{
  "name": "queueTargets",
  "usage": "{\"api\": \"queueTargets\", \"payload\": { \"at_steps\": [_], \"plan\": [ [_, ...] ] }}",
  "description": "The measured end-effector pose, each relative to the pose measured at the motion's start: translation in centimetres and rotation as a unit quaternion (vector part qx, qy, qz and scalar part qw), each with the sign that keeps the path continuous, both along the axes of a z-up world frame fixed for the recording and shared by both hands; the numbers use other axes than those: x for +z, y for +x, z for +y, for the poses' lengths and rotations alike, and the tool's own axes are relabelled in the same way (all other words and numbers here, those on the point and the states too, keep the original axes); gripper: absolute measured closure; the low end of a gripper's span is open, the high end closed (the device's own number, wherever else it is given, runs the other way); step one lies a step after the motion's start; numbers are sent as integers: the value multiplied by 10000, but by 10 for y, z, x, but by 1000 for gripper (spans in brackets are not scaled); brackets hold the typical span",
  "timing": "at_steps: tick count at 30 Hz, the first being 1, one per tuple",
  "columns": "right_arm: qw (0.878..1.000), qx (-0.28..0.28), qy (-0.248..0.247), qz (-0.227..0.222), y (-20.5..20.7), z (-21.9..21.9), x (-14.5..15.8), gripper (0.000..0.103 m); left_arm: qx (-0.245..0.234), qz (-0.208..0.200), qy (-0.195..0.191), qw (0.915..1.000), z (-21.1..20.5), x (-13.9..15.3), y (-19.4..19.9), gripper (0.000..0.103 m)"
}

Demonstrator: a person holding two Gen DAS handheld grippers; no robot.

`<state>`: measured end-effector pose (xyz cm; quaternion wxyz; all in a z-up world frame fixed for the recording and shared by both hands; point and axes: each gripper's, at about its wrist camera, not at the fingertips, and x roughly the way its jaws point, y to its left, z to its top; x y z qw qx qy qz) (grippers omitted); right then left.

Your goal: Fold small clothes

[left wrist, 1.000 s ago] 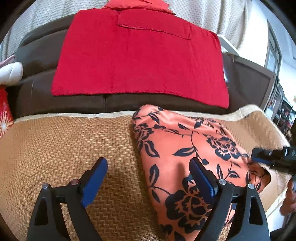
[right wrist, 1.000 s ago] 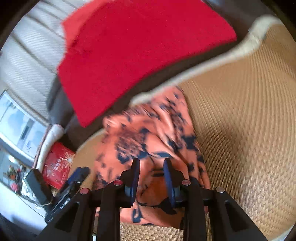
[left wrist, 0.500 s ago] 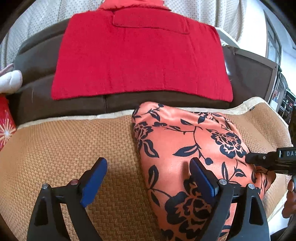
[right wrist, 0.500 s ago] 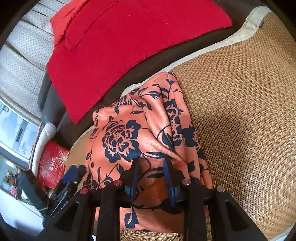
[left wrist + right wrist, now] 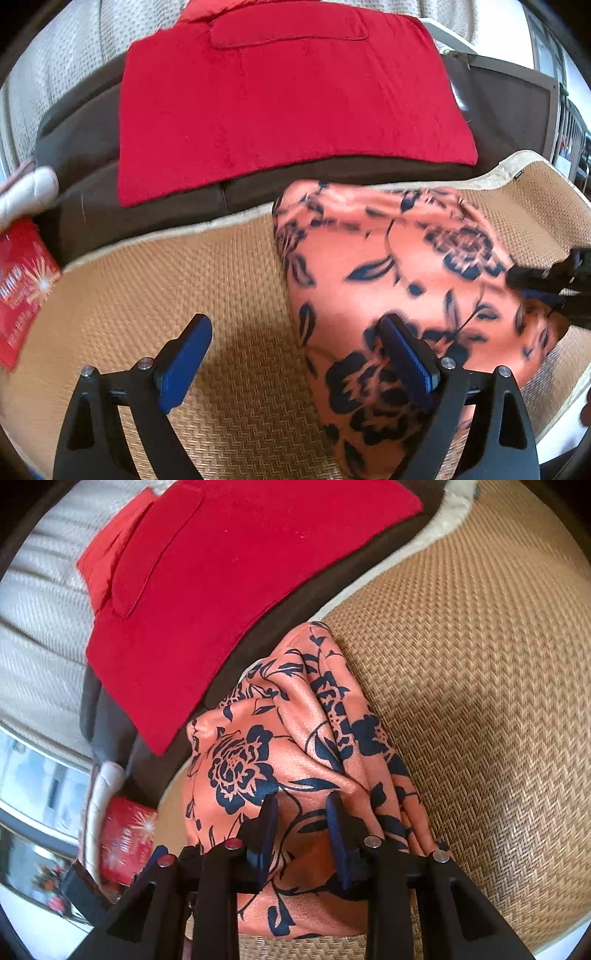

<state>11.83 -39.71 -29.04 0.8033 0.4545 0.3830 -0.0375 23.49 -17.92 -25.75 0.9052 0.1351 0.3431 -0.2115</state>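
Note:
An orange garment with dark blue flowers (image 5: 399,280) lies folded on a woven straw mat (image 5: 166,295). My left gripper (image 5: 295,350) is open and empty, its left finger over the mat and its right finger over the garment's left part. My right gripper (image 5: 301,834) is nearly closed on the garment's near edge (image 5: 295,775), with cloth bunched between its blue pads. In the left wrist view it shows as a dark shape at the garment's right side (image 5: 554,280).
A red cloth (image 5: 288,96) is spread over a dark brown sofa back (image 5: 509,96) behind the mat. A red printed packet (image 5: 22,280) and a white object (image 5: 26,192) lie at the left. The mat's pale border (image 5: 436,524) runs along the back.
Both views have shifted slightly and the garment sits a bit more to the right in the left wrist view. The right gripper keeps its hold on the garment. The left gripper stays open.

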Motion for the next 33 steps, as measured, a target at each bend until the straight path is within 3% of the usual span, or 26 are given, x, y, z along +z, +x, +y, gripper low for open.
{"api": "queueTargets", "payload": {
  "at_steps": [5, 7, 9, 14, 20, 24, 27, 33],
  "plan": [
    [9996, -93, 247, -31, -4, -6, -2, 71, 80, -119, 322, 9994, -28, 21, 7, 10],
    [9990, -129, 411, -76, -9, -9, -4, 71, 103, -48, 612, 9981, -40, 12, 11, 10],
    [9981, -103, 598, -126, -12, -14, -7, 72, 174, 299, 964, 9947, -52, -11, 20, 10],
    [9955, 20, 900, -299, -24, -25, -6, 72, 307, 442, 821, 9952, -52, -18, 25, 10],
    [9934, 0, 731, -887, -43, -39, 12, 70, 187, 112, 627, 9978, -49, 5, 20, 10],
    [9962, 156, 700, -493, -37, -34, 3, 71, 212, 521, 1008, 9933, -54, -24, 32, 9],
    [9974, 236, 613, -290, -30, -28, 0, 70, 165, 473, 941, 9943, -54, -23, 35, 9],
    [9968, 101, 473, -639, -30, -17, 15, 70, 11, 233, 727, 9971, -36, -1, 25, 9]
  ]
}}
